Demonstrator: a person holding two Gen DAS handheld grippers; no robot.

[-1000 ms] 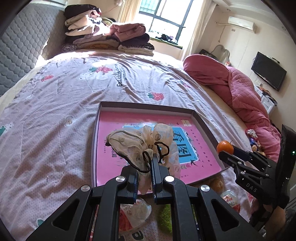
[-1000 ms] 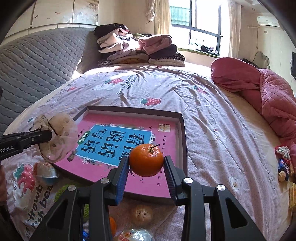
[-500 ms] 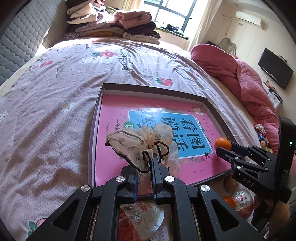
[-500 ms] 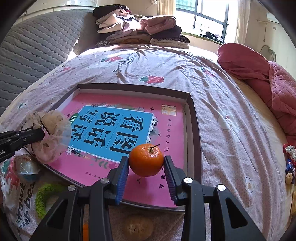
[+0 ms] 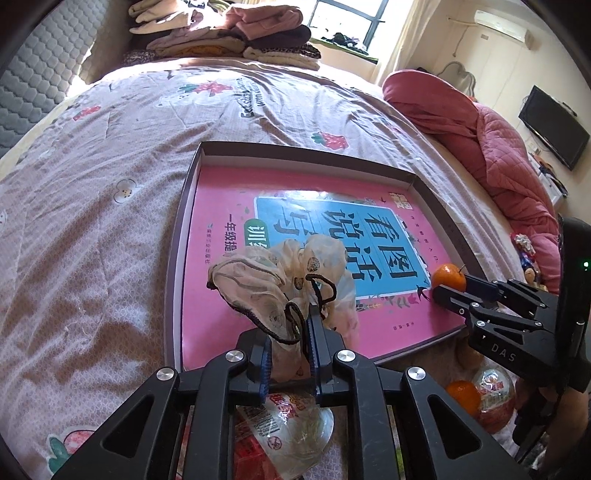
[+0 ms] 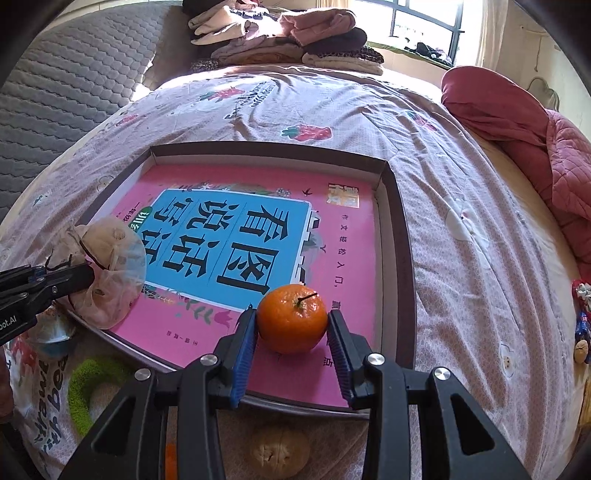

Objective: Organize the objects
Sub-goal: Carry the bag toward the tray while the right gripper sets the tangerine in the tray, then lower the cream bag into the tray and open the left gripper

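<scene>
A beige drawstring pouch with a black cord stands on the near left of the pink book in the dark-rimmed tray. My left gripper has the pouch's neck between its jaws. The jaws are opening, and the fabric still fills the gap. The right wrist view shows the pouch at the left gripper, low over the tray. My right gripper is shut on an orange tangerine, which is on or just above the book near the tray's near right corner. From the left I see that gripper and the tangerine.
In front of the tray lie a second tangerine, a clear toy ball, a snack packet, a walnut and a green ring. A red quilt is bunched at the right. Folded clothes sit at the head of the bed.
Both grippers have sunk toward the tray with their loads. The gap between the left jaws has widened a little around the pouch's neck.
</scene>
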